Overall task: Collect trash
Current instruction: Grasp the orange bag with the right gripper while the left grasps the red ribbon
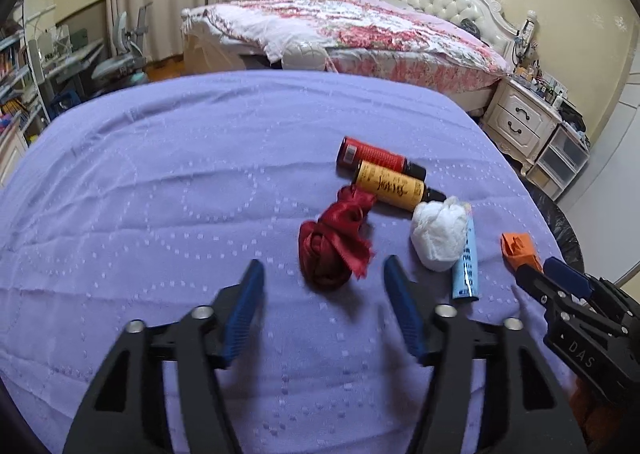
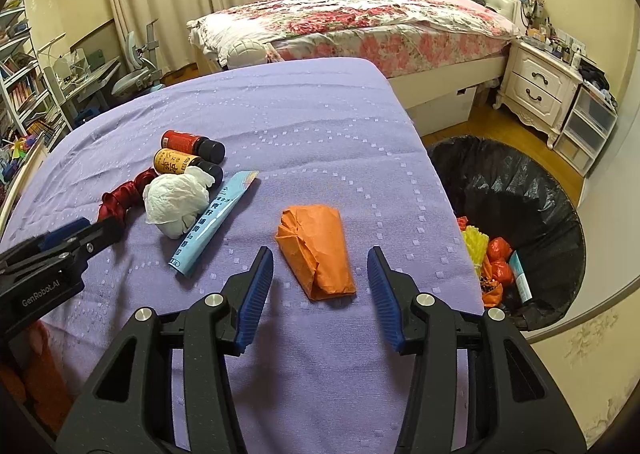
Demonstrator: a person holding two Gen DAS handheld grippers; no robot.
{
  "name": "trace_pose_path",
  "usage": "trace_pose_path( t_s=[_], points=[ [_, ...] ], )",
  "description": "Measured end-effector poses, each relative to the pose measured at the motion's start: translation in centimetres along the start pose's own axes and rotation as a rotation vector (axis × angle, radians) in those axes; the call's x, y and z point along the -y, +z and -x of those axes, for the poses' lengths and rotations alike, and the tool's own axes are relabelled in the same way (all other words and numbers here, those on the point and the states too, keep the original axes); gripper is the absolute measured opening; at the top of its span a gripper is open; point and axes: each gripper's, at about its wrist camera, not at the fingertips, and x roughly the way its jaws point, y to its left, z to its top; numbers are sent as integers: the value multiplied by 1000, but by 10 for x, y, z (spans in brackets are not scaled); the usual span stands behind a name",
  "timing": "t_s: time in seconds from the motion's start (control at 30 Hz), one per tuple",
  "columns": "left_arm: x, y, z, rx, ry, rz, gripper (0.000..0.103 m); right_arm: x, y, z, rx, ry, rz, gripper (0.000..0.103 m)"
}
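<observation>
The left gripper [image 1: 324, 278] stands open above the purple cloth [image 1: 180, 193], the crumpled red ribbon [image 1: 334, 242] at its 12 o'clock, not touched. The right gripper [image 2: 320, 272] is open too, around the orange paper wad [image 2: 316, 250], its pads apart from it. The black-lined trash bin [image 2: 516, 181] is at 3 o'clock of the wad.

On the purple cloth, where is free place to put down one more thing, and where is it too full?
The purple cloth is bare left of the red ribbon, out to its left edge, and beyond the red bottle toward the far edge. It is crowded on the right, where the yellow bottle, white wad, blue tube and orange paper lie.
</observation>
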Motion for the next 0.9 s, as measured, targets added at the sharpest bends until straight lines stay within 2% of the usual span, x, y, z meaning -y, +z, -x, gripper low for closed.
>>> trace_pose_path(
  t_s=[0.13,0.27,0.4,0.47,0.83,0.9],
  points=[
    [2,10,-7,13,16,-20,65,0,0,0,1,0,-1,48],
    [1,15,-20,-16,7,-30,63,0,1,-1,2,2,-1,48],
    [2,13,-25,-42,-12,-44,34,-2,3,-2,-1,4,0,48],
    [2,11,-23,-37,-10,-51,26,-4,5,-4,-2,4,1,48],
    [-6,-6,-7,-29,-21,-14,23,-9,9,-7,-6,0,0,48],
    [-6,-8,-5,-26,-18,-11,23,-9,8,-7,-7,0,4,45]
  ],
)
